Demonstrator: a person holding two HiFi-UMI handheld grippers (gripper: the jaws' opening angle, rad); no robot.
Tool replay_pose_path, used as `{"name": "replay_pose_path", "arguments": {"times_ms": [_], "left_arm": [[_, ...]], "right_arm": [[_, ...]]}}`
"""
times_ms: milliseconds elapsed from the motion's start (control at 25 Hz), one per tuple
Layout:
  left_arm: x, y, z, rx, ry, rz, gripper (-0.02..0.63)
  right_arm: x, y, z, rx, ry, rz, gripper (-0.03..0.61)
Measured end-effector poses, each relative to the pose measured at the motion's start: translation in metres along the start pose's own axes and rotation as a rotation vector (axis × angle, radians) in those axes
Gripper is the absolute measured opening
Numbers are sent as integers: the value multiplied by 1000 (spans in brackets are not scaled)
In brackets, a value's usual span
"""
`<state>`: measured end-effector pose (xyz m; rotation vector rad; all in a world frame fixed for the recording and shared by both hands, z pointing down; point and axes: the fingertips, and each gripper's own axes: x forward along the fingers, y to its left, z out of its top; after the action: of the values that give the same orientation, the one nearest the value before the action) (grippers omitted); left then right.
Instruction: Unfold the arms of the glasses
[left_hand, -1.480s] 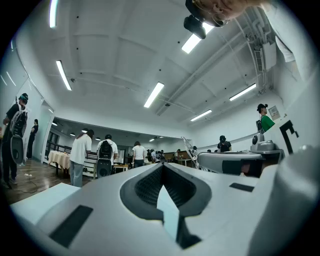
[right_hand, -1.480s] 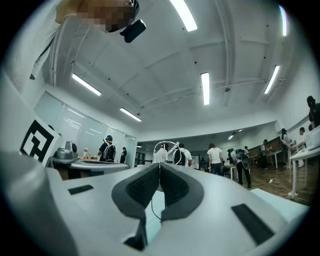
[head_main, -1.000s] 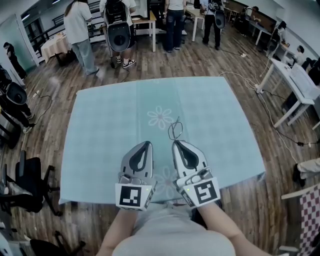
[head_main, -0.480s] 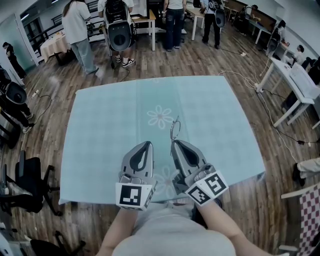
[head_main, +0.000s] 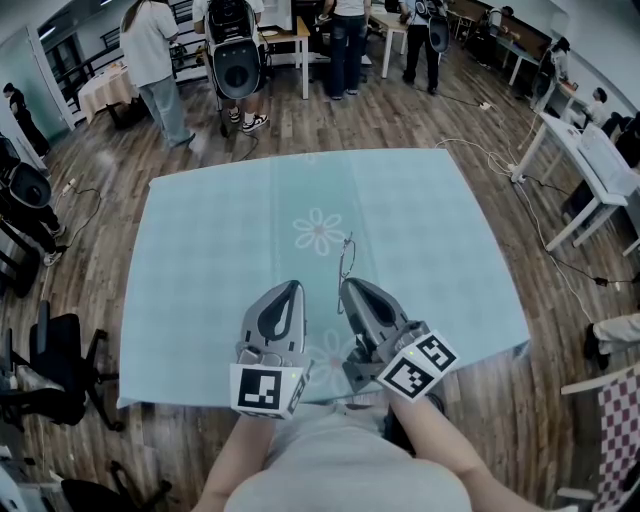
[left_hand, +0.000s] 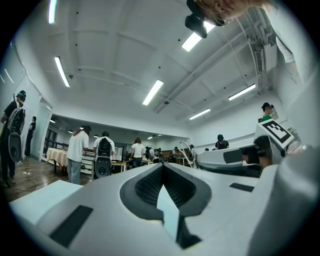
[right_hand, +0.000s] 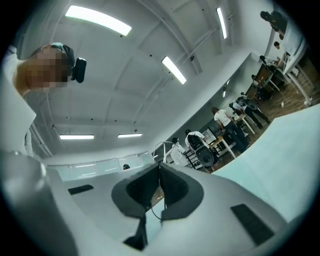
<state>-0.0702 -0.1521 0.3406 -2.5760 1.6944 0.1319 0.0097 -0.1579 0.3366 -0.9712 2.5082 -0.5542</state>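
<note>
Thin wire-framed glasses (head_main: 345, 258) stick out beyond the tip of my right gripper (head_main: 343, 285), which is shut on them just above the pale blue tablecloth (head_main: 220, 240). In the right gripper view a fine wire of the glasses (right_hand: 160, 151) rises from between the closed jaws of my right gripper (right_hand: 160, 167). That gripper is rolled, so its marker cube (head_main: 417, 364) sits tilted. My left gripper (head_main: 292, 288) hangs beside it, shut and empty; in its own view the left gripper (left_hand: 162, 167) has its jaws pressed together. From there the right gripper (left_hand: 235, 159) shows at the right.
The table's near edge (head_main: 330, 398) runs just under both grippers. Several people (head_main: 160, 60) stand beyond the far edge. A black office chair (head_main: 60, 370) stands at the left, a white desk (head_main: 590, 170) at the right, and cables (head_main: 560, 250) lie on the wooden floor.
My right gripper has rolled about its own axis, tipping its marker cube to the right; the glasses at its tip turned with it and shifted slightly left. The left gripper stayed still.
</note>
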Motion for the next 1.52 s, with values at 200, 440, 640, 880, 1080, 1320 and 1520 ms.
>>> {"name": "replay_pose_path", "arguments": {"times_ms": [200,440,640,880,1080,1320,1520], "left_arm": [[-1,0,0,-3,2,3,8],[-4,0,-3,-9,0,15,8],[-8,-4,-5,-7,10,22,8],[-12,-6,-8,6,29,19,8],[-9,0,-10,20,34,4,8],[-3,-4,-8,41,16,-64,8],[-4,-16,-1,68,2,-170,8]], "right_arm": [[-2,-6,-2,77,2,-9,11],[-3,-9,-10,200,26,0,9],[-9,-13,-15,355,47,10,9],[-11,-22,-21,560,42,24,9],[-9,-27,-27,652,43,29,9],[-13,-26,-32,803,59,77,9],[-19,-30,-35,933,89,109,9]]}}
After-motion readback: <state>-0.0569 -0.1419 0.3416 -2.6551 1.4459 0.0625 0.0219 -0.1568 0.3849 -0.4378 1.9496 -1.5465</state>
